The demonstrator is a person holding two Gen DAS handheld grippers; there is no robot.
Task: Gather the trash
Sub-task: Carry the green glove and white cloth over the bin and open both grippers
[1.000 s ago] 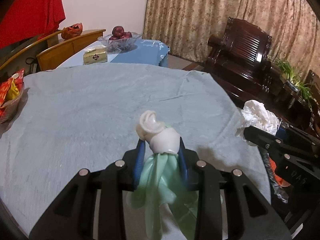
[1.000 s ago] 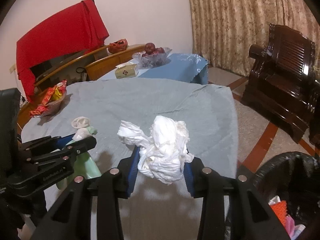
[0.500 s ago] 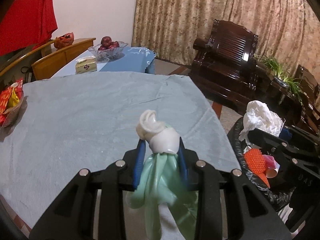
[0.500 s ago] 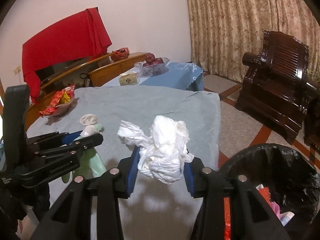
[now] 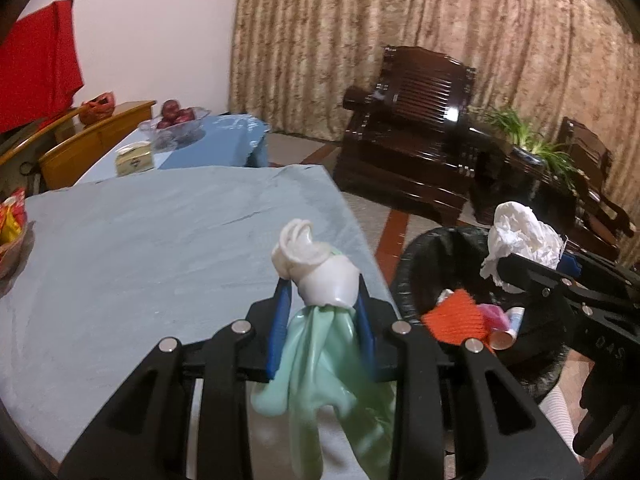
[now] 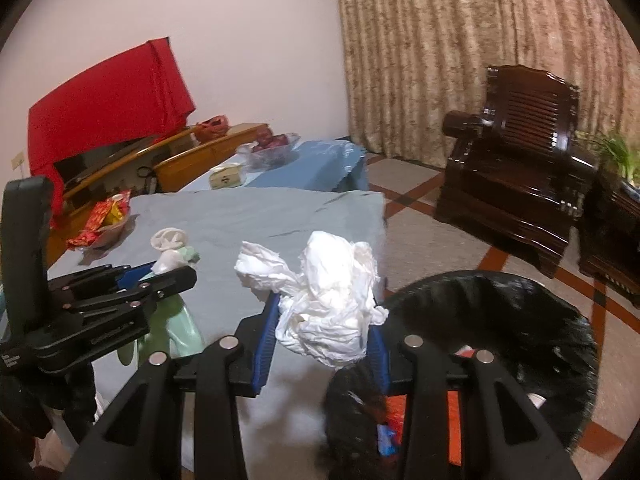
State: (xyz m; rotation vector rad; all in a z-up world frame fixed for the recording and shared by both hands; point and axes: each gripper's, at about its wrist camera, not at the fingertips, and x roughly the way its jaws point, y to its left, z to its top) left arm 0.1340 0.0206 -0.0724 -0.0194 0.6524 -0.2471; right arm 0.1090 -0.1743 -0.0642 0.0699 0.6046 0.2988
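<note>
Hanging limp from the left gripper (image 5: 322, 312), a pale green rubber glove (image 5: 320, 364) draped in smooth, glossy folds, its rolled white cuff bunched into a knot between the blue pads, which were clamped on it. The right gripper (image 6: 324, 328) was closed on a crumpled wad of white tissue (image 6: 324, 304), soft and creased, bulging above and spilling past both pads. Just right of and below that wad gaped the round mouth of a trash bin (image 6: 552, 320) lined with a wrinkled black bag; in the left wrist view orange knit material and small tubes lay inside it. The glove was held above the edge of the table (image 5: 140, 248), beside the bin. A flat grey-blue cloth covered the table. Beyond stood a dark carved wooden armchair (image 5: 416, 136), patterned beige curtains (image 5: 360, 40) and a red cloth (image 6: 108, 108) by the wall.
</note>
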